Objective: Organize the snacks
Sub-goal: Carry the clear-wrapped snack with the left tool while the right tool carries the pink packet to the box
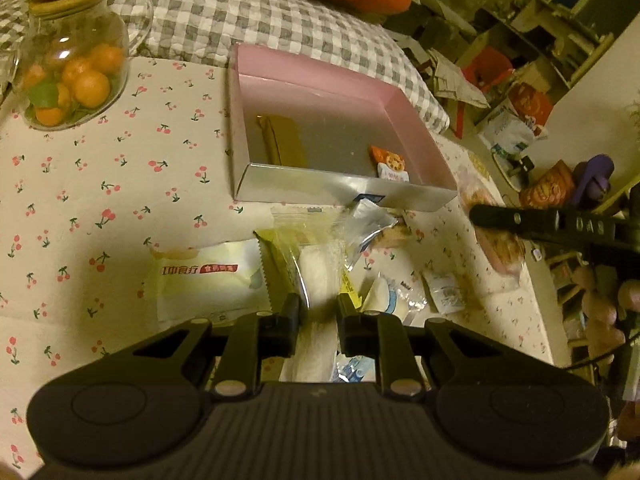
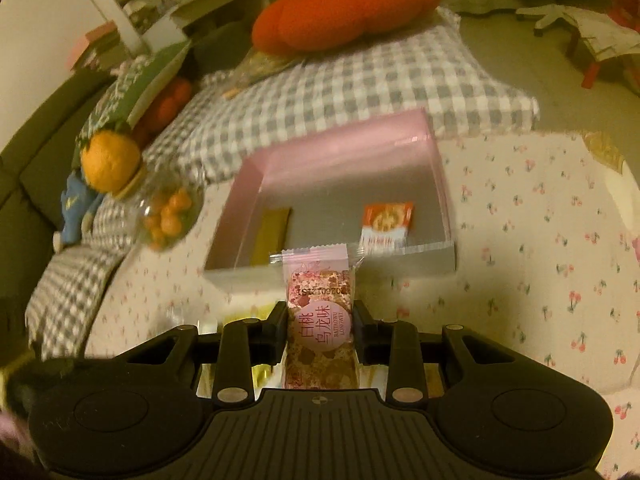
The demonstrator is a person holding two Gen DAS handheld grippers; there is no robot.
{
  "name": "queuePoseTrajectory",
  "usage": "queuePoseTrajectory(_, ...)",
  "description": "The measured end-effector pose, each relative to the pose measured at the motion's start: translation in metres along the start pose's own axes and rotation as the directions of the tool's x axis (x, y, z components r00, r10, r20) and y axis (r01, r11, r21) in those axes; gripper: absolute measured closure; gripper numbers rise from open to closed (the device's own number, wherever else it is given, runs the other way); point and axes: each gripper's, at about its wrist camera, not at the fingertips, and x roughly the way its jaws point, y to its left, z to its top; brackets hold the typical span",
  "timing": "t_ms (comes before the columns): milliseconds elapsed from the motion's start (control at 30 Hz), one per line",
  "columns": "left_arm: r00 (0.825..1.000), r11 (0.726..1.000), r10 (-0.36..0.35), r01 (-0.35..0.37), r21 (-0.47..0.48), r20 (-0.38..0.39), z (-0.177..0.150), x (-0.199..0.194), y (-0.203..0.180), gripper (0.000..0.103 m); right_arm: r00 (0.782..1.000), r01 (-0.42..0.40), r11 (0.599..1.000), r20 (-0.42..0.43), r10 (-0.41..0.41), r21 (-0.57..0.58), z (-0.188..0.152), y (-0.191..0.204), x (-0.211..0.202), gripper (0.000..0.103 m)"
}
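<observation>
My left gripper (image 1: 319, 306) is shut on a white snack in a clear wrapper (image 1: 316, 268), lifted a little above a pile of loose packets on the cherry-print cloth. Beyond it stands the shallow pink-walled box (image 1: 344, 194), holding a gold bar (image 1: 284, 140) and a small orange packet (image 1: 390, 164). In the right wrist view my right gripper (image 2: 320, 312) is shut on a pink flowered snack bar (image 2: 320, 292), held upright just in front of the box (image 2: 408, 262). The gold bar (image 2: 272, 232) and the orange packet (image 2: 386, 220) lie inside.
A glass jar of small oranges (image 1: 72, 76) stands left of the box. A white and yellow packet (image 1: 204, 276) and small sachets (image 1: 444, 292) lie on the cloth. A checked cushion (image 2: 360, 76) with an orange plush (image 2: 344, 4) sits behind. The table edge runs along the right.
</observation>
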Motion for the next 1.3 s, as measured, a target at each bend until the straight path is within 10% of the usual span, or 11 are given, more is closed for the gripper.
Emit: queuePoseTrajectory(1300,0.990,0.994,-0.100,0.104,-0.037,0.104,0.098,0.019,-0.031,0.092,0.988,0.148,0.981,0.032,-0.153,0.124,0.099,-0.049,0.114,0.070)
